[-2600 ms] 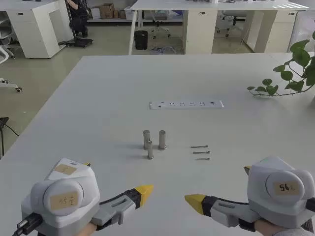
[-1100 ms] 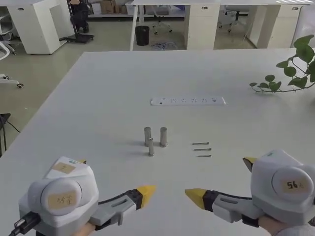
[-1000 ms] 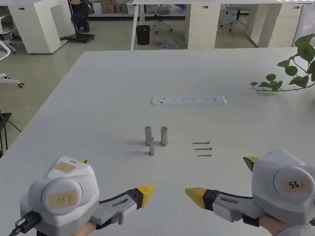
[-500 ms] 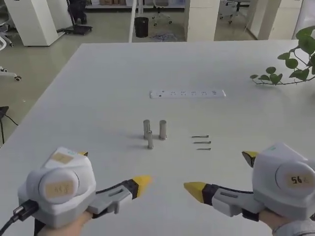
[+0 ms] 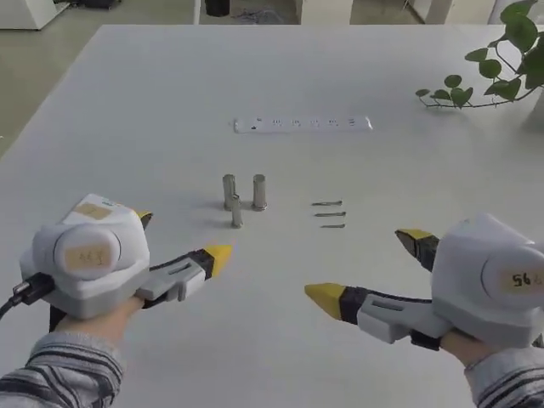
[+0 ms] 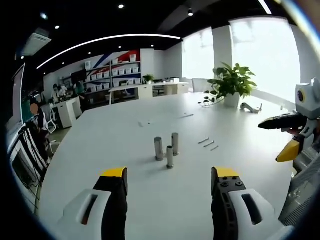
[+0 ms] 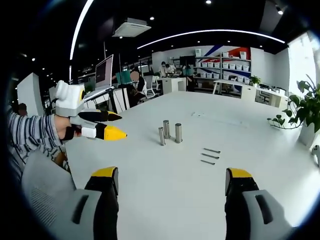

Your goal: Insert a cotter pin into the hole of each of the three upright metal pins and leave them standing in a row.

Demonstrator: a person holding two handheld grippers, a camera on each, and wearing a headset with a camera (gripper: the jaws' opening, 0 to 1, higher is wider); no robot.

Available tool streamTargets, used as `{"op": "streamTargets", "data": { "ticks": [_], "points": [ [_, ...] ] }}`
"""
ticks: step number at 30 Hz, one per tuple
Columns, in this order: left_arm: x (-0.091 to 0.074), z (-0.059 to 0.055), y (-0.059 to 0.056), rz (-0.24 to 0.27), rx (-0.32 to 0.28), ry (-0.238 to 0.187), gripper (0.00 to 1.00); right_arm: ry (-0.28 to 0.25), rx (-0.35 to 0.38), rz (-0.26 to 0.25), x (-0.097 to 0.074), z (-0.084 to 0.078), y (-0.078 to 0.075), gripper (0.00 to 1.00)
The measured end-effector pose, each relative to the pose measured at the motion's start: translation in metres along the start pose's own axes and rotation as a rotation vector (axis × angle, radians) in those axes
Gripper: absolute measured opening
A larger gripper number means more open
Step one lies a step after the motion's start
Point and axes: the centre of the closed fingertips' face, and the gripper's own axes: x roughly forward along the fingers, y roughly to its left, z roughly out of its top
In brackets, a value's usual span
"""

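Standing upright near the middle of the white worktop (image 5: 110, 110) are the three metal pins (image 5: 259, 192). They make a small triangle and not a row: two stand side by side at the far side, and the third is just in front of the left one. It may touch that one, but the pictures are too small to be sure. The three cotter pins (image 5: 330, 214) lie flat on the worktop just to the right of the metal pins, parallel to each other, one behind the other, and apart from the metal pins.

The left claw (image 5: 178, 234) hovers at the near left, and its yellow-tipped jaws are spread wide with nothing between them. The right claw (image 5: 367, 265) hovers at the near right, with jaws also wide apart and empty. Both point inward and are well apart from the pins. In the left gripper view the metal pins (image 6: 166, 150) are seen between the two jaws.

Farther back a white power strip (image 5: 303, 124) lies across the worktop, and a green plant (image 5: 501, 72) is at the far right corner.
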Motion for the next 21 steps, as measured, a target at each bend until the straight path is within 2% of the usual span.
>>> {"op": "streamTargets", "data": {
  "ticks": [2, 4, 8, 12, 15, 21],
  "points": [
    [0.012, -0.001, -0.002, -0.022, 0.009, 0.017, 0.63, 0.002, 0.002, 0.009, 0.002, -0.001, 0.000, 0.87],
    [0.022, -0.002, -0.003, -0.034, 0.057, 0.037, 0.61, 0.019, -0.008, 0.010, 0.005, -0.004, -0.002, 0.86],
    [0.041, 0.002, -0.007, -0.070, 0.059, 0.008, 0.54, 0.018, 0.004, 0.014, 0.007, -0.004, -0.004, 0.85],
    [0.063, -0.004, -0.007, -0.097, 0.095, 0.020, 0.47, 0.020, 0.019, 0.019, 0.009, -0.005, -0.004, 0.83],
    [0.078, -0.009, -0.007, -0.110, 0.098, 0.026, 0.42, 0.025, 0.011, 0.019, 0.010, -0.007, -0.004, 0.83],
    [0.098, -0.013, -0.009, -0.129, 0.126, 0.028, 0.34, 0.032, 0.007, 0.024, 0.011, -0.010, -0.007, 0.81]
  ]
}}
